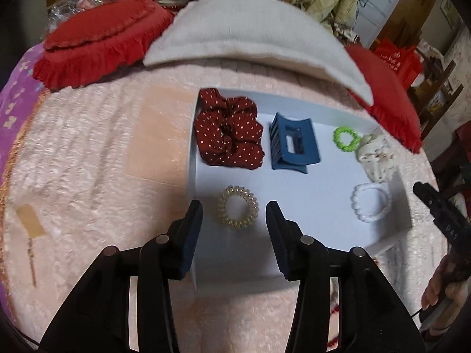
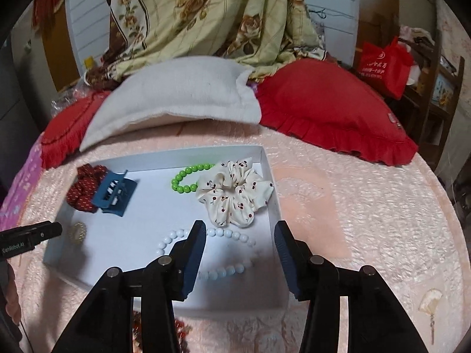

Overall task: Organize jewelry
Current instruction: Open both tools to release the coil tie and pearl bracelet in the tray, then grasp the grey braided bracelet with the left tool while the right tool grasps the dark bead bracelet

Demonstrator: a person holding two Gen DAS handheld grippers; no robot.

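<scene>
The white tray (image 2: 266, 173) holds two scrunchies, two bead bracelets, one claw clip (image 1: 291, 144) and one coil tie (image 1: 238, 207); both grippers' fingers gape, empty.

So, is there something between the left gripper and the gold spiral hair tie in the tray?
Nothing visible. The left gripper is open, and the spiral tie lies on the bare tray floor just ahead, between the fingers. The red scrunchie and blue claw clip lie farther back.
</scene>
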